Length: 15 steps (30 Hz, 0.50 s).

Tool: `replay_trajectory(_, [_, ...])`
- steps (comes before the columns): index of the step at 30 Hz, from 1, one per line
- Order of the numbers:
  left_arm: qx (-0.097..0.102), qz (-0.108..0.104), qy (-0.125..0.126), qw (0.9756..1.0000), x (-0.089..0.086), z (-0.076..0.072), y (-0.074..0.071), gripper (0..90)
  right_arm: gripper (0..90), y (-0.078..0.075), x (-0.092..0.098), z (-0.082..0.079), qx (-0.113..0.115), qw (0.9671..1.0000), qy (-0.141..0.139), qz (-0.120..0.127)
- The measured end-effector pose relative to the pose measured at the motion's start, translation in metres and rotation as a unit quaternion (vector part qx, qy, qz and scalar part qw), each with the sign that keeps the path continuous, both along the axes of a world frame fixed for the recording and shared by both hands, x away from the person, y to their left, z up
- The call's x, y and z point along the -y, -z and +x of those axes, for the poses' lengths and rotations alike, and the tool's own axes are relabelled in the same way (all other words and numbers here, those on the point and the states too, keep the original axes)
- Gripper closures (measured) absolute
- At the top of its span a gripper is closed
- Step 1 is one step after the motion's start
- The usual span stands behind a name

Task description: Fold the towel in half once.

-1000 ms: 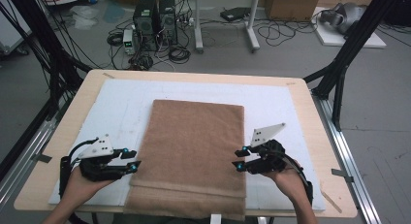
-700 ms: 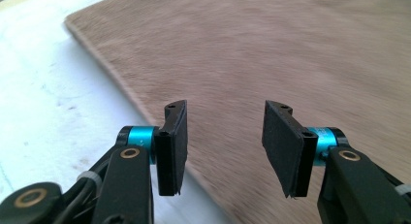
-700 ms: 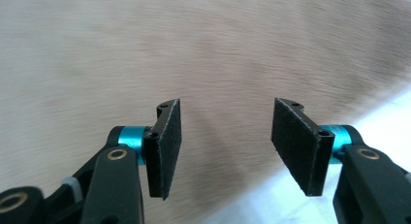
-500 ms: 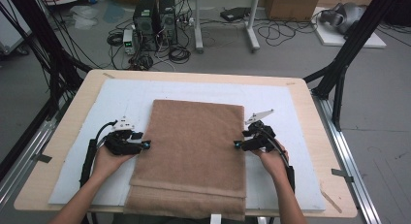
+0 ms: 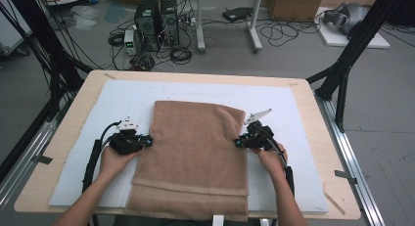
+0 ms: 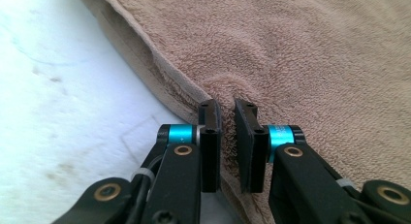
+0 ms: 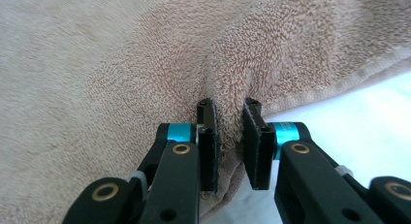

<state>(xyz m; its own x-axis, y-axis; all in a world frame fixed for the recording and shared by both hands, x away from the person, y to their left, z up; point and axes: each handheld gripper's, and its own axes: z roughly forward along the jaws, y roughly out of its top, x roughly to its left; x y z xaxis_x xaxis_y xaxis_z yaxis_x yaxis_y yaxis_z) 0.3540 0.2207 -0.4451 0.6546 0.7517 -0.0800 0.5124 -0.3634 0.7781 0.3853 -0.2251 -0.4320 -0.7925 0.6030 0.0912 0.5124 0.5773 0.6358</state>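
Now the brown towel [image 5: 193, 157] lies flat on the white mat [image 5: 78, 152]; the left gripper [image 5: 145, 142] and right gripper [image 5: 238, 142] have just closed, each pinching a fold at the towel's opposite side edges.

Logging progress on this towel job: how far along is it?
Done: the towel lies already folded at least once on the white mat. In hand: the left hand-held gripper and right hand-held gripper have just closed, each pinching a side edge. Left: lifting and making the next fold.
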Motion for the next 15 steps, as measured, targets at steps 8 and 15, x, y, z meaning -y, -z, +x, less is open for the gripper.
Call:
replay_trajectory(8, [0.042,-0.014,-0.060,0.9972,0.005,0.029,-0.010,82.1,78.8,-0.015,-0.004,0.034,0.043,0.9978,0.049,-0.014])
replay_trajectory(15, [0.030,-0.017,-0.072,0.9968,0.005,0.049,-0.010,78.9,71.0,-0.015,-0.006,0.059,0.025,0.9968,0.071,-0.026])
